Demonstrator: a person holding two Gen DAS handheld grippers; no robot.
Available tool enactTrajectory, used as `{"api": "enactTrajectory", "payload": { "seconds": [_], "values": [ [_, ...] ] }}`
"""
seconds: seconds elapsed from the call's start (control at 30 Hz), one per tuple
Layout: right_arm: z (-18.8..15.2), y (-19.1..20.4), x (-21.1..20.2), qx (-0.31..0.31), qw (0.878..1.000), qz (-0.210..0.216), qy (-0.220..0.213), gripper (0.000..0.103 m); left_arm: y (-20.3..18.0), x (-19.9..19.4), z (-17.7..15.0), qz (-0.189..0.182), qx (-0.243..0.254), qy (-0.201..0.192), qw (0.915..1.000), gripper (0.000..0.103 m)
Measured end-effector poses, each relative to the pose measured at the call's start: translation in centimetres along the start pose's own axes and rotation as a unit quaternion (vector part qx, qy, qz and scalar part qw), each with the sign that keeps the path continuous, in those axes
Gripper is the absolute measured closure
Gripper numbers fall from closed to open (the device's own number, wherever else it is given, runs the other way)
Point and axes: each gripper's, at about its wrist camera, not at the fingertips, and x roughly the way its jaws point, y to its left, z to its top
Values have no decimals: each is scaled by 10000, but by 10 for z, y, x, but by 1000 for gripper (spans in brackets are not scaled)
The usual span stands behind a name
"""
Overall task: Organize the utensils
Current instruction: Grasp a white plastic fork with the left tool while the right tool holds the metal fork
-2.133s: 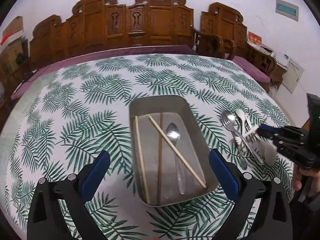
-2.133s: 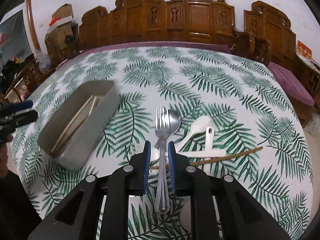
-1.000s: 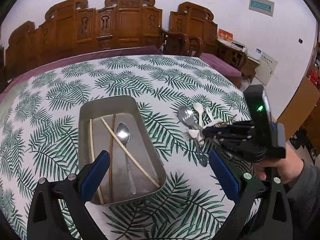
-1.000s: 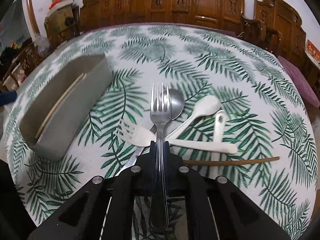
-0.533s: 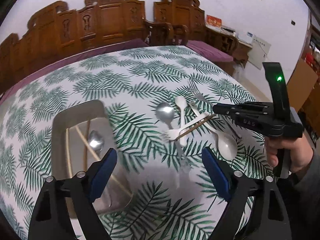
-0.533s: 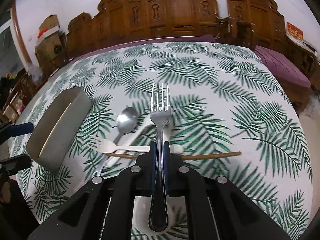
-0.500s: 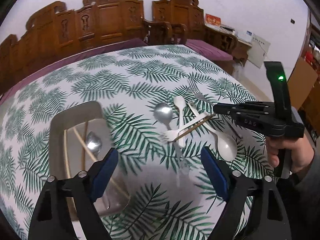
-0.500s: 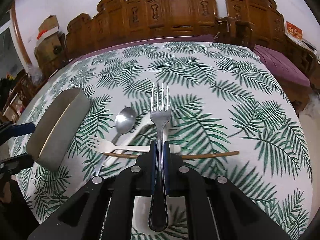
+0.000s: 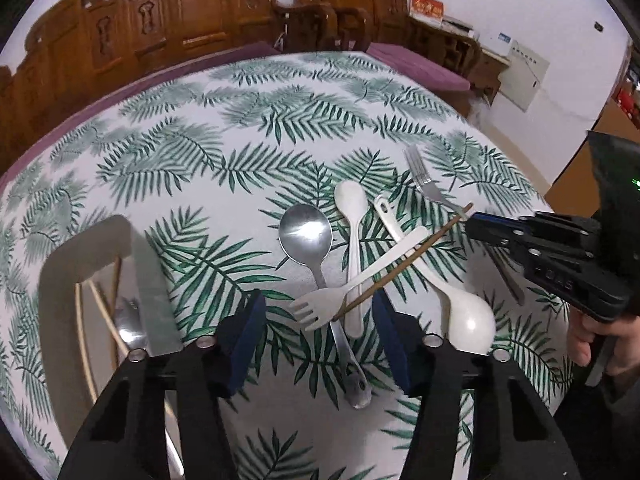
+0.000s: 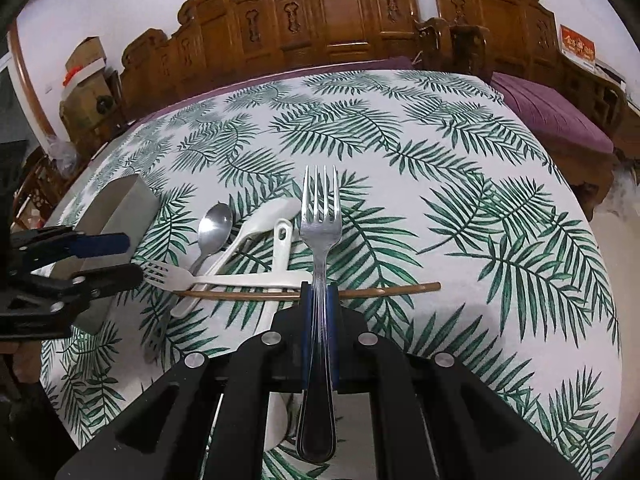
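A pile of utensils lies on the leaf-print cloth: a metal spoon (image 9: 306, 232), a white spoon (image 9: 350, 200), a white ladle spoon (image 9: 468, 320), a white plastic fork (image 9: 320, 308) and a brown chopstick (image 9: 404, 264). My left gripper (image 9: 318, 332) hovers low over the near end of the pile. Its jaws are closing, with the white fork's head and the spoon handles between them; the pads touch nothing. My right gripper (image 10: 319, 296) is shut on a metal fork (image 10: 320, 216), held clear of the table with its tines forward. The grey metal tray (image 9: 60, 264) at the left holds chopsticks and a metal spoon (image 9: 128, 328).
Carved wooden chairs (image 10: 340, 12) line the far side of the table. A purple cushioned bench (image 10: 552, 116) stands at the right. A person's hand (image 9: 600, 344) grips the right tool. Bare cloth stretches beyond the pile and to its right.
My left gripper has swung right from over the tray to the pile, dropped lower, and its jaws have narrowed. The right gripper has lifted the metal fork off the pile.
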Motion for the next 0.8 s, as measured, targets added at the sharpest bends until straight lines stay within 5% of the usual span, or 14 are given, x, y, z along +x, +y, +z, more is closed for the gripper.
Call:
{"api": "enactTrajectory", "payload": {
  "seconds": [0.4,0.47,0.8],
  "values": [
    [1,3,0,23,9999,136,0,94,13,34,-5,-168,-563,518,9969,89],
    [1,3,0,34,9999,146,-4,94,13,31,-5,-160,-601,456,9970,96],
    [5,13,-3,-2,9997,256,-63,94,19,-13,-6,315,-641,-184,9973,102]
  ]
}}
